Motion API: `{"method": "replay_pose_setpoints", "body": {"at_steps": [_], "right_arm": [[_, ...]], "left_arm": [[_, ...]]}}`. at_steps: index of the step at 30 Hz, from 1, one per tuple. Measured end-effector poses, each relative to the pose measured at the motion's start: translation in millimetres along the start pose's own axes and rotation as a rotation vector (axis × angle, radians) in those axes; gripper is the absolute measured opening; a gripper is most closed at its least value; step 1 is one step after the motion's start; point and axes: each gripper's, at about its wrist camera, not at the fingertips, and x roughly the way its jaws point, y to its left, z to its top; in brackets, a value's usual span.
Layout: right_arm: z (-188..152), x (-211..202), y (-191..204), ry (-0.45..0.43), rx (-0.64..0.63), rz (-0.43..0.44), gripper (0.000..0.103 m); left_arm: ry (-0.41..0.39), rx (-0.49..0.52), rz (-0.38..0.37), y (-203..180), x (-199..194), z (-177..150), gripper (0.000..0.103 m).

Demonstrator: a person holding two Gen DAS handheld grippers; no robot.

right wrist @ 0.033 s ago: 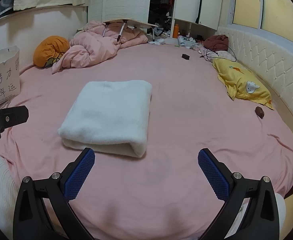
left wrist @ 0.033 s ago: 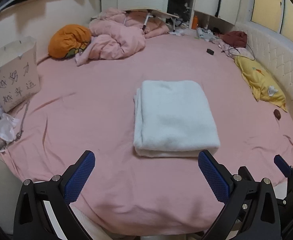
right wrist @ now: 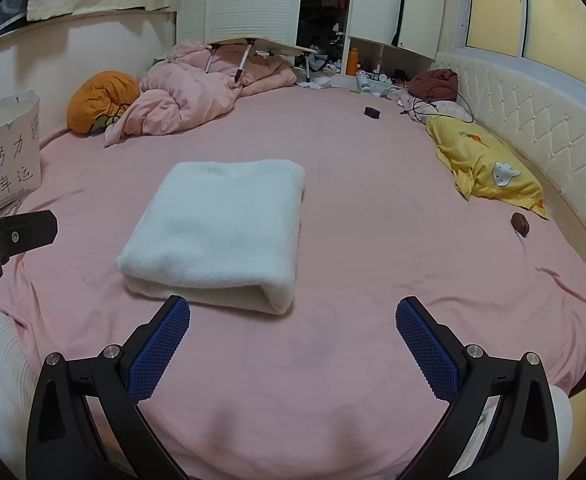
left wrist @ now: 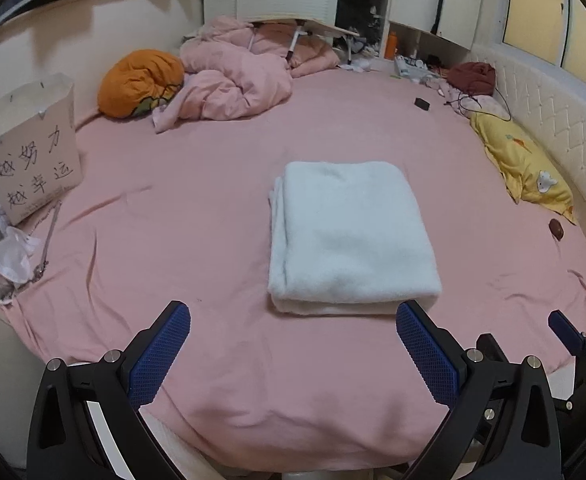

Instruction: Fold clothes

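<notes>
A large round bed covered with a pink sheet (left wrist: 197, 208) filled both views. A thick white fleecy garment, folded into a neat rectangle (left wrist: 349, 236), lay flat near the middle of the bed; stacked layer edges were seen along its left side in the left wrist view, and a rounded fold at its near right corner in the right wrist view (right wrist: 221, 236). A white padded headboard (right wrist: 541, 140) curved along the right side of the bed. A crumpled pink duvet (left wrist: 233, 80) was heaped at the far side, with a small folding table (left wrist: 305, 26) standing tilted on it. A white paper bag (left wrist: 33, 148) stood at the left edge, with handwritten Chinese characters reading 越努力 越幸运. A yellow pillowcase printed with a carrot and a white cat (right wrist: 489, 164) lay by the headboard, and an orange cushion (left wrist: 139, 80) beside the duvet. A small dark brown object (right wrist: 520, 223) and a small black object (right wrist: 372, 112) lay well apart from the garment.

The left gripper (left wrist: 293, 344) and the right gripper (right wrist: 293, 338) were held wide apart and empty, just short of the garment's near edge.
</notes>
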Motion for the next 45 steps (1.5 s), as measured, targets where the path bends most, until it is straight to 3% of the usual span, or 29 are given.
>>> {"method": "replay_pose_setpoints", "body": {"at_steps": [4,7,24,32,35,41,45], "right_arm": [[0,5,2,0.004,-0.001,-0.006,0.103],[0,9,4,0.007,-0.002,-0.010,0.103],[-3,20,1,0.037,-0.003,-0.003,0.103],[-1,32,5,0.059,-0.061,0.014,0.103],[5,52,17,0.090,-0.137,0.094,0.103],[23,111,75,0.127,-0.445,0.182,0.103],[24,143,124,0.121,-0.630,0.256,0.103]], "left_arm": [[0.032,-0.030,-0.030,2,6,3,0.103],[0.011,-0.003,-0.010,-4,9,-1,0.103],[0.061,-0.011,-0.029,-5,26,-8,0.103],[0.078,-0.025,0.007,14,36,-11,0.103],[0.088,-0.062,0.013,40,39,-20,0.103],[0.104,-0.144,0.026,93,44,-39,0.103],[0.088,-0.305,0.019,137,29,-54,0.103]]}}
